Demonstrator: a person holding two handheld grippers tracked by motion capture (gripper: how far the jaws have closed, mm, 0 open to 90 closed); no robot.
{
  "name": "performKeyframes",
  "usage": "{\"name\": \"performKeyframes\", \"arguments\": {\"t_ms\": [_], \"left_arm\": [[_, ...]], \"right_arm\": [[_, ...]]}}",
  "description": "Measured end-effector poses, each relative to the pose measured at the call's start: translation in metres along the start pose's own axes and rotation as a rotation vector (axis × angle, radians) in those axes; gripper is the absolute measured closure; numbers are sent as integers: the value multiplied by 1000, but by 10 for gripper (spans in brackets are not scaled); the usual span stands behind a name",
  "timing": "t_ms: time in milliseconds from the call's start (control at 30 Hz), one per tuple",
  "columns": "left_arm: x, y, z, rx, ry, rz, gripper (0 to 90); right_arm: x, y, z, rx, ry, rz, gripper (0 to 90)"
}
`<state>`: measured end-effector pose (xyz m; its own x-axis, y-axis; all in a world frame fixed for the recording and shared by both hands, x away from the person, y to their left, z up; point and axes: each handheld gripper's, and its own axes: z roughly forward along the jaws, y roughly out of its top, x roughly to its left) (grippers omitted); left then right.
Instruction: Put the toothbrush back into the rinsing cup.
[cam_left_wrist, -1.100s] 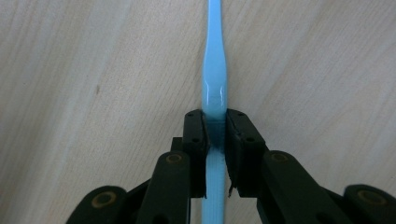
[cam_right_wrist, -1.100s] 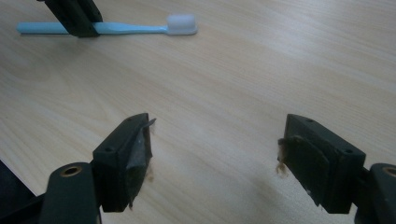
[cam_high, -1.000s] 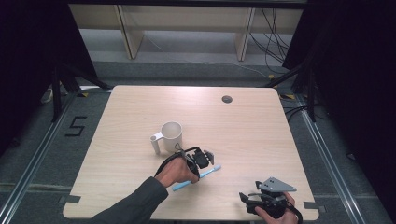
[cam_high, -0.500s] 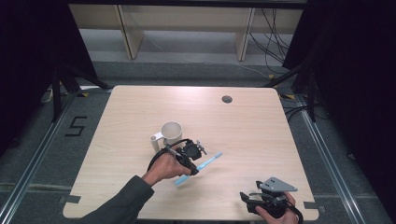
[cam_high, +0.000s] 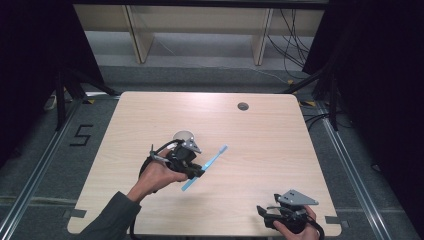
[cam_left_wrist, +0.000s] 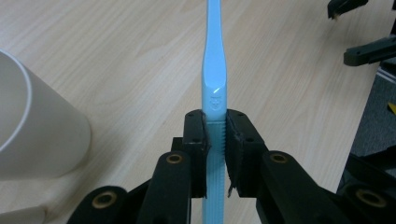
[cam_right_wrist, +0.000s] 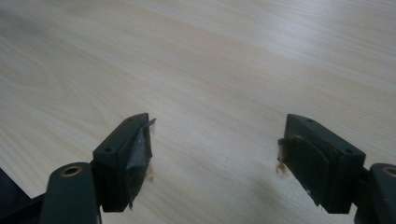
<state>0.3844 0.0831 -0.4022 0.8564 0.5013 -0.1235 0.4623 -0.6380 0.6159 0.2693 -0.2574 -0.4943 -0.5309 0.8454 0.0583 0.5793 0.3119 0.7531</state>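
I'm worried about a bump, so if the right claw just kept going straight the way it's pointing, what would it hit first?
Probably nothing soon. The right claw, jaws wide apart, looks out over bare table, and its path looks free as far as its own view reaches. Depth is hard to judge.

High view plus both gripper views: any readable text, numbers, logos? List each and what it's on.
"5": dark numeral marked on the grey floor left of the light wooden table.
Small embossed emblem on the light blue plastic toothbrush handle, just above the jaws of the left hand-held gripper: too small to read.
White ceramic mug: no print on the side that shows.
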Motion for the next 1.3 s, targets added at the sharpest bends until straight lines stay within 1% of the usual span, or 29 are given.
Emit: {"name": "performKeyframes", "arguments": {"t_ms": [67, 100, 133, 167, 200, 233, 267, 300, 333, 367, 400, 433, 467, 500, 667, 700, 800, 833, 867, 900, 933, 967, 1067, 1100, 1133, 1167, 1233, 1267, 1300], "left_arm": [[-1, -3, -3, -25, -19, -3, 783], [-1, -3, -3, -25, -19, -3, 783], [-1, -5, -4, -51, -17, -13, 783], [-1, -9, -7, -75, -12, -6, 783], [-1, -11, -9, -92, -9, -16, 783], [-1, -11, -9, -92, -9, -16, 783], [1, -15, -13, -122, -5, -29, 783], [1, -17, -16, -134, 2, -32, 783], [2, -19, -18, -145, -5, -39, 783], [3, -20, -20, -152, -3, -41, 783], [3, -21, -23, -168, -1, -49, 783], [4, -23, -26, -177, -12, -51, 783], [5, -24, -28, -185, -3, -52, 783], [6, -25, -30, -194, 7, -54, 783], [11, -31, -39, -233, 18, -77, 783], [13, -32, -40, -244, 27, -86, 783], [17, -37, -42, -259, 43, -101, 783], [19, -38, -43, -267, 38, -101, 783], [20, -39, -44, -278, 51, -105, 783], [21, -41, -44, -286, 45, -108, 783], [20, -42, -45, -293, 52, -116, 783], [21, -43, -47, -301, 57, -110, 783], [23, -45, -49, -313, 62, -114, 784], [24, -46, -51, -325, 67, -124, 783], [25, -47, -51, -337, 71, -120, 784], [25, -48, -52, -345, 78, -127, 784], [27, -49, -54, -367, 82, -133, 784], [27, -49, -54, -367, 82, -133, 784], [27, -50, -55, -382, 77, -139, 783]], "right_arm": [[0, 0, 0, -1, 0, -1, 252], [0, 0, 0, -1, 0, -1, 252], [0, 0, 0, -1, 1, -1, 251], [1, 0, 0, 1, 8, 21, 252], [-1, 0, 0, -3, 1, 1, 251], [-1, 0, 0, -2, 0, 2, 251], [-1, 0, 0, -3, 2, 0, 251], [-1, 0, 0, -2, 2, 2, 251], [0, 0, 0, -3, 3, 7, 251], [1, 0, 0, 0, 8, 21, 251], [1, 0, 0, 1, 7, 21, 251], [1, 0, 0, 1, 9, 21, 252], [1, 0, 0, 1, 8, 21, 251], [-1, 0, 0, -3, 2, 0, 252], [0, 0, 0, -3, 1, 1, 251], [1, 0, 0, 1, 8, 23, 251], [-1, 0, 0, -1, 2, 0, 251], [-1, 0, 0, 0, 2, 0, 252], [-1, 0, 0, 1, 1, 2, 251], [-1, 0, 0, -1, 2, 0, 251], [0, 0, 0, 4, 4, 6, 251], [0, 0, 0, 4, 1, -2, 251], [0, 0, 0, 4, 0, -2, 251], [0, 0, 0, 7, 0, 0, 251], [0, 0, 1, 5, 6, 4, 251], [0, 0, 0, 3, 2, -2, 251], [1, 0, 0, 8, 7, 18, 251], [1, 0, 0, 8, 7, 18, 251], [0, 0, 0, 5, 0, -3, 251]]}}
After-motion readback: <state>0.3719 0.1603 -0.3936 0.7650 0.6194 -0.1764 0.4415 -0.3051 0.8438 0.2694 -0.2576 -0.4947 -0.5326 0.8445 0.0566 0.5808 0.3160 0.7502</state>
